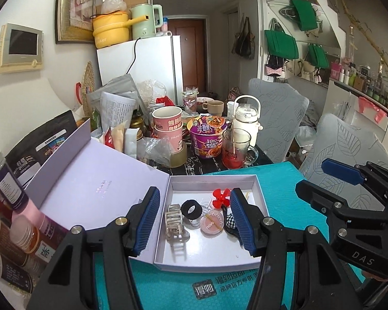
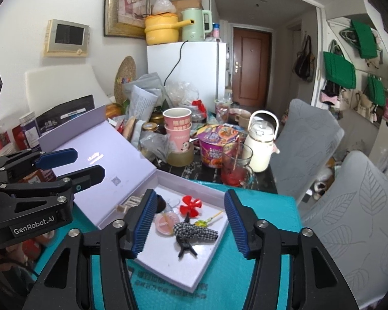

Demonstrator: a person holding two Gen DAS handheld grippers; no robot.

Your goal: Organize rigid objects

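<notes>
An open white box (image 1: 245, 179) (image 2: 168, 266) lies on a teal mat, its lilac lid (image 1: 90, 180) (image 2: 98, 152) folded back to the left. Inside lie a beige hair claw (image 1: 173, 223), a black ring (image 1: 191, 208), a red flower clip (image 1: 220, 197) (image 2: 190, 203), a pink compact (image 1: 211, 224) (image 2: 165, 223), a checkered bow clip (image 2: 194, 230) and a lollipop (image 2: 207, 221). My left gripper (image 1: 195, 222) is open and empty above the box. My right gripper (image 2: 187, 224) is open and empty above the box's right half; it also shows in the left wrist view (image 1: 323, 183).
Behind the box crowd a glass mug (image 1: 235, 148), a purple noodle cup (image 1: 208, 135), pink paper cups (image 1: 168, 126), a tape roll (image 1: 178, 155) and a white bottle (image 1: 247, 118). Jars (image 1: 10, 206) stand at left. Grey chairs (image 2: 349, 201) stand at right.
</notes>
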